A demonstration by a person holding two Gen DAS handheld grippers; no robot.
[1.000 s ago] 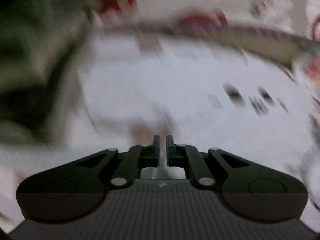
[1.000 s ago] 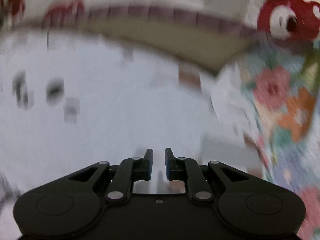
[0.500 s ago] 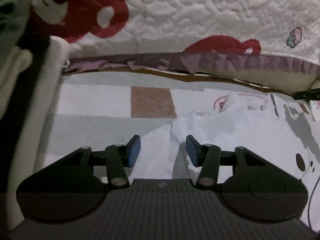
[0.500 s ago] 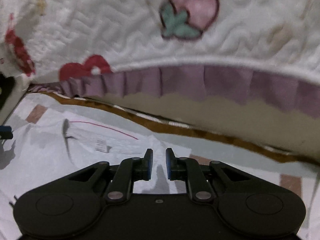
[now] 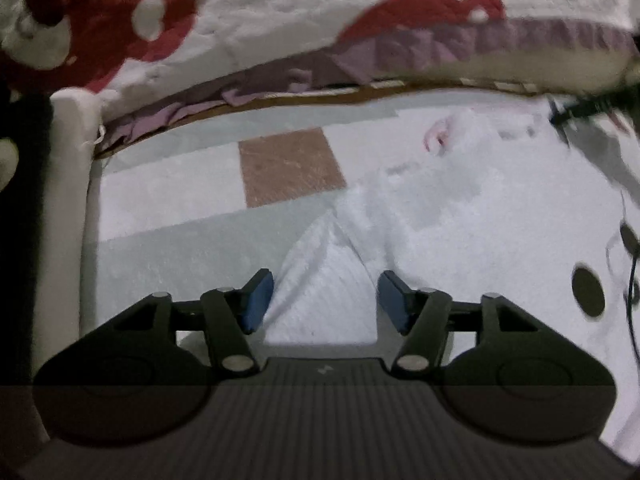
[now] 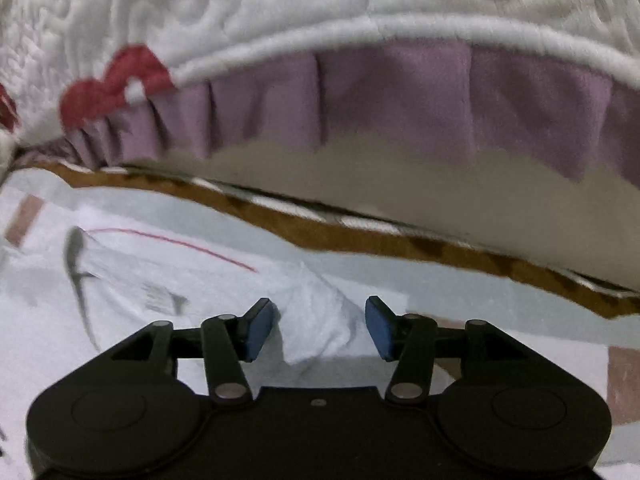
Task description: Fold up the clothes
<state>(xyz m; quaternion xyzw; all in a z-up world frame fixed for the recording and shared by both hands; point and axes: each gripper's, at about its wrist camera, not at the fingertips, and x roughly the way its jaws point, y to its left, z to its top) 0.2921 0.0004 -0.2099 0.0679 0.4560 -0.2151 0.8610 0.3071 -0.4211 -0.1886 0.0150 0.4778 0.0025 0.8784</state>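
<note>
A white garment (image 5: 460, 216) with dark spots and a thin red line lies spread on a pale mat on the floor. My left gripper (image 5: 325, 298) hovers over the garment's left sleeve (image 5: 320, 276); its jaws are opening, and the blue pads (image 5: 256, 300) stand clear of the cloth between them. In the right wrist view the same white garment (image 6: 132, 280) lies at lower left. My right gripper (image 6: 317, 326) is opening over a bunched corner of it (image 6: 320, 316), and neither pad presses on the fabric.
A quilted white bedspread (image 5: 320, 8) with red figures and a purple frill (image 6: 400, 100) overhangs the far side, close ahead. The pale mat (image 5: 168, 200) has a brown square (image 5: 290, 172) and a brown edge (image 6: 400, 240). A cream post (image 5: 68, 208) stands at left.
Both grippers swung toward the bed side and came down near the mat. Both sets of jaws went from nearly shut to wide apart, leaving the cloth lying between them.
</note>
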